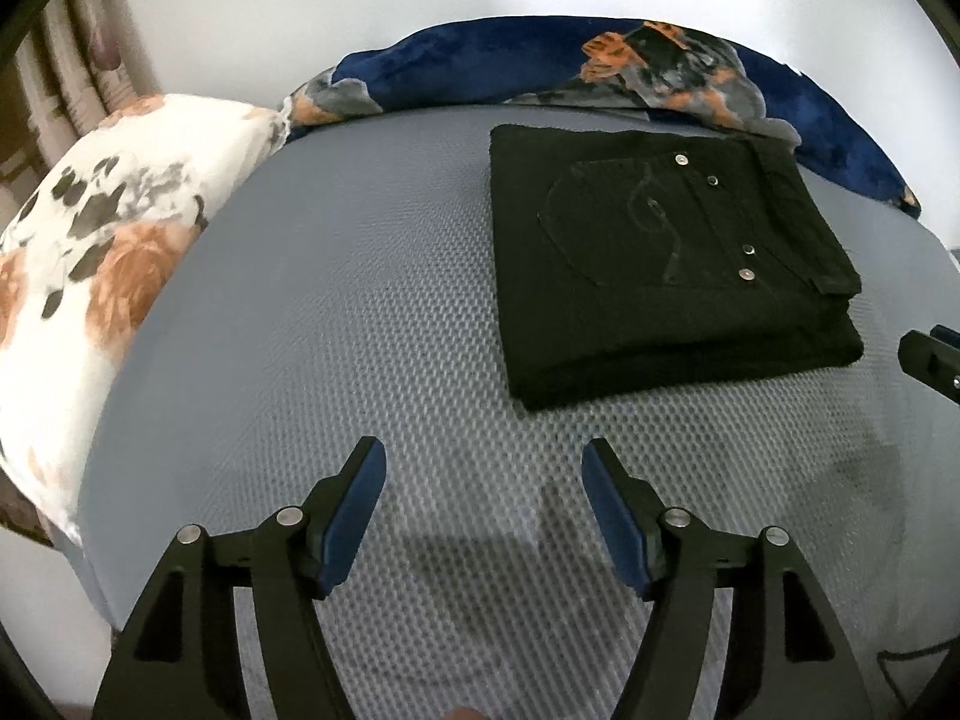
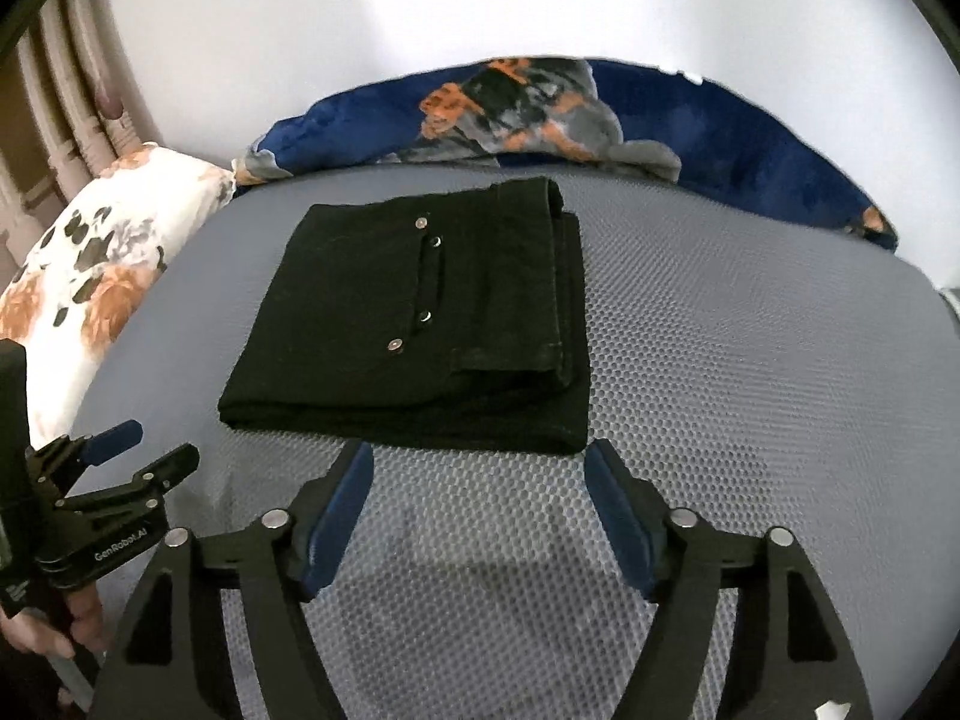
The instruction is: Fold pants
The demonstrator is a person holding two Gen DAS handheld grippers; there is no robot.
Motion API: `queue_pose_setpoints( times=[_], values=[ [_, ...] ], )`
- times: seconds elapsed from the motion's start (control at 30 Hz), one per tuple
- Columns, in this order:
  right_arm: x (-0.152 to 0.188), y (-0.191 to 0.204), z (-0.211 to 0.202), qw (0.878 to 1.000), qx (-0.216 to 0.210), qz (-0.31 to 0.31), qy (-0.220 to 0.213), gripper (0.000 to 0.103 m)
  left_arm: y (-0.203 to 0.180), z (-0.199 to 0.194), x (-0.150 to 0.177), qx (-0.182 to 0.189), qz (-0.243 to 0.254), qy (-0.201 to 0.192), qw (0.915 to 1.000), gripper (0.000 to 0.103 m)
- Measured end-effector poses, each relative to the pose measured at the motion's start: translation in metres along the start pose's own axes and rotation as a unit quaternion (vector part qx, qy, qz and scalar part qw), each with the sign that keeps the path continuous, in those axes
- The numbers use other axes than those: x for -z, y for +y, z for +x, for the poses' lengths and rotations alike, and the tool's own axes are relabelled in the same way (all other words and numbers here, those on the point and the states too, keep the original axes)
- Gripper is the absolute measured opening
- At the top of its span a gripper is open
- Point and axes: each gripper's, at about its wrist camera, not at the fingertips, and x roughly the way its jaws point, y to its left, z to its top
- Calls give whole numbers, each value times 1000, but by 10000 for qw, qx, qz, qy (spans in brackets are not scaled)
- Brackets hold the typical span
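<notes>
Black pants (image 1: 666, 258) lie folded into a compact rectangle on the grey mesh bed surface (image 1: 360, 312), back pocket and metal rivets facing up. They also show in the right wrist view (image 2: 420, 318). My left gripper (image 1: 485, 462) is open and empty, hovering over bare mesh to the near left of the pants. My right gripper (image 2: 479, 462) is open and empty, its fingertips just short of the pants' near edge. The left gripper also shows at the left of the right wrist view (image 2: 141, 450), and part of the right gripper shows at the right edge of the left wrist view (image 1: 933, 360).
A floral white and orange pillow (image 1: 102, 252) lies along the bed's left side. A blue and orange blanket (image 1: 600, 66) is bunched along the far edge against the white wall. Curtains (image 1: 78, 48) hang at the far left.
</notes>
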Motion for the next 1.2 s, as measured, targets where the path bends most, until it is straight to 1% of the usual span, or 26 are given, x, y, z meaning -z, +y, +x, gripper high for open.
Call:
queue_pose_setpoints(
  times=[0.07,0.13,0.2,0.27,0.43,0.67,0.97,1.2],
  values=[
    [3,4,-7,10000,47,-14,-70,76,1,-3,4,-14,-93,17,10000,68],
    [6,8,-15,9999,53,-18,-158,77,3,-6,8,-52,-156,38,9999,68],
    [9,12,-23,9996,108,-34,-272,80,5,-10,13,-113,-180,-6,9998,68],
    [12,16,-29,9992,139,-39,-385,84,7,-14,17,-195,-197,-44,9996,68],
    [21,29,-35,9982,287,-115,-522,89,13,-21,24,-186,-316,-71,9993,69],
    [29,37,-35,9985,219,-104,-497,90,16,-26,31,-189,-391,-87,9990,69],
    [36,42,-33,9981,279,-162,-523,91,15,-32,32,-215,-384,-172,9989,69],
    [37,44,-27,9987,273,-149,-404,91,15,-32,32,-227,-380,-175,9989,69]
  ],
)
